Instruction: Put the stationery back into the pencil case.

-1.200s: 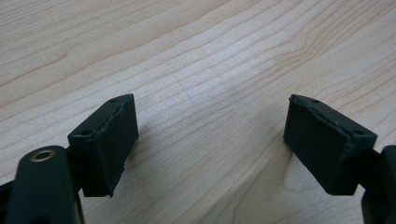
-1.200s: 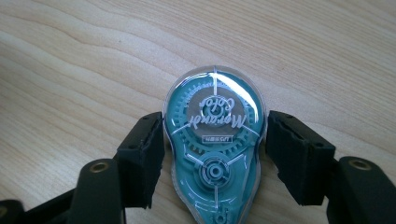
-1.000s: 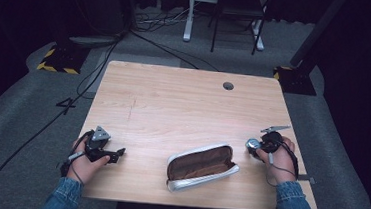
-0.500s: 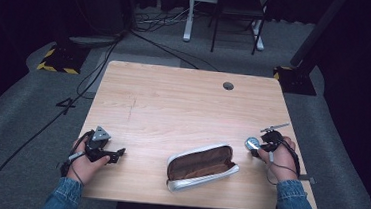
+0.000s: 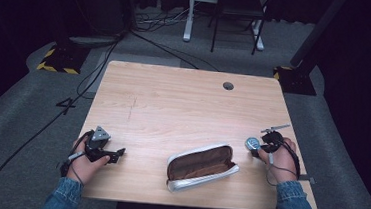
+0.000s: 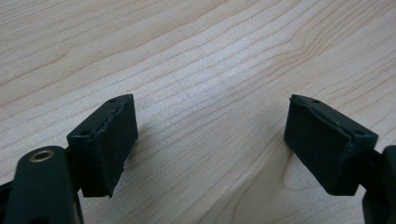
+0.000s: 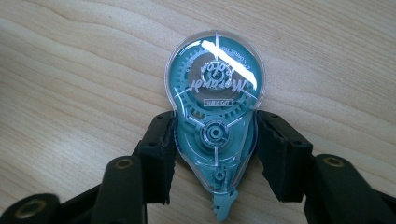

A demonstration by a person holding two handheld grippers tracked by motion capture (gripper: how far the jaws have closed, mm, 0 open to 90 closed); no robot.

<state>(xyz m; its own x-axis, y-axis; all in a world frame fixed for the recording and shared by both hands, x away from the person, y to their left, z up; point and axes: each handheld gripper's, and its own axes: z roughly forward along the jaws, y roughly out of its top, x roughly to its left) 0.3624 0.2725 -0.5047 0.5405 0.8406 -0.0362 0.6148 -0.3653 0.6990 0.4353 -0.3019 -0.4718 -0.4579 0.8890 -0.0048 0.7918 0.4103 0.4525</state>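
item under handling: a correction tape dispenser [image 7: 215,122], teal works inside a clear plastic shell, lying flat on the table [image 5: 173,103] at the right middle of the high view [image 5: 252,143], near the right edge. an open pencil case [image 5: 201,166] lies at lower centre, apart from it.

right tool [image 7: 215,154]: its jaws have just been closing and now stand against the narrow waist of the dispenser, one pad on each flank, below the round wheel housing; it has hold of the dispenser.

left tool [image 6: 210,140]: at the lower left of the high view [image 5: 119,153], jaws spread wide, nothing between them, bare wood beneath.

handling judgement: the dispenser looks light and rigid. the glossy curved shell is likely slippery, and thin plastic of this kind may crack or pop apart under hard squeeze. the present hold at the waist appears sound, since the shell widens above the pads and resists sliding out. moderate pressure advised. keep clear of the small tip at the bottom of the right gripper view, which looks the most fragile part.
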